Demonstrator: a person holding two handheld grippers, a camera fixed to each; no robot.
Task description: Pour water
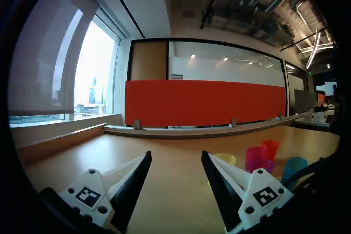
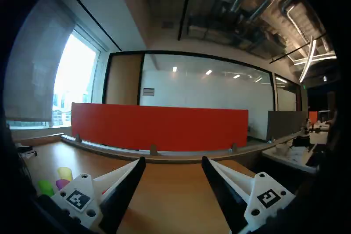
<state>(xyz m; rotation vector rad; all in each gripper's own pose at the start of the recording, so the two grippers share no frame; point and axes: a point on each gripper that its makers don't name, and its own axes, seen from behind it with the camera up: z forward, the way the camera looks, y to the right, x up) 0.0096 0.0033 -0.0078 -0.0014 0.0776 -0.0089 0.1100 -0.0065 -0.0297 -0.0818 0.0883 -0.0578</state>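
Note:
Several plastic cups stand on the wooden desk (image 1: 175, 181). In the left gripper view a yellow cup (image 1: 226, 159), a pink cup (image 1: 257, 157), a red cup (image 1: 270, 145) and a teal cup (image 1: 293, 167) cluster at the right, just beyond my left gripper's right finger. My left gripper (image 1: 175, 163) is open with nothing between its fingers. In the right gripper view a yellow cup (image 2: 65, 173), a green cup (image 2: 45, 186) and a purple cup (image 2: 62, 183) sit at the far left, beside the left finger. My right gripper (image 2: 173, 168) is open and holds nothing.
A red divider panel (image 1: 204, 102) runs along the desk's far edge, with a glass wall behind it. A bright window (image 1: 90, 80) and a low ledge are on the left. Another desk with items (image 2: 294, 150) lies to the right.

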